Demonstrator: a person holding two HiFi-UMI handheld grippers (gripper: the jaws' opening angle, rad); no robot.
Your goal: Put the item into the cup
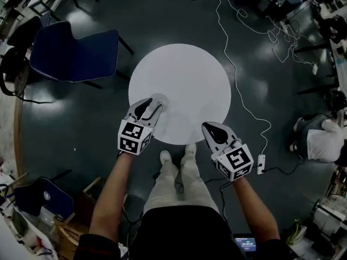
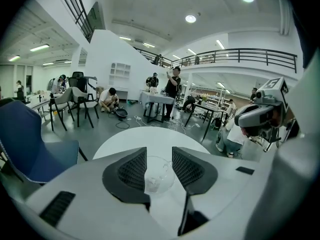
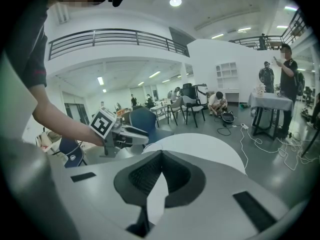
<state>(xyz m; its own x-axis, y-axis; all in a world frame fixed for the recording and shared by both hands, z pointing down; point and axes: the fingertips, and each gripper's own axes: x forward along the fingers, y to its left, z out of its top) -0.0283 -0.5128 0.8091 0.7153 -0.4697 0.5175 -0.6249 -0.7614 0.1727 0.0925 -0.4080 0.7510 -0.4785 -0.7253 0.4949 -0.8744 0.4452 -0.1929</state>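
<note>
Left gripper view showed the left gripper (image 2: 159, 152) with its jaws spread apart on either side of a small clear glass cup (image 2: 159, 173), which stood on the round white table (image 2: 150, 136). Right gripper view showed the right gripper (image 3: 161, 154) with jaws together at the tips, holding nothing, at the table's edge.

cup (image 2: 159, 176) on table (image 1: 187, 75) between left gripper (image 1: 153, 105) jaws, chair (image 1: 76, 50) left of table

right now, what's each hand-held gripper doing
left hand-held gripper: open, clear cup between its jaws
right hand-held gripper: closed, empty
</note>
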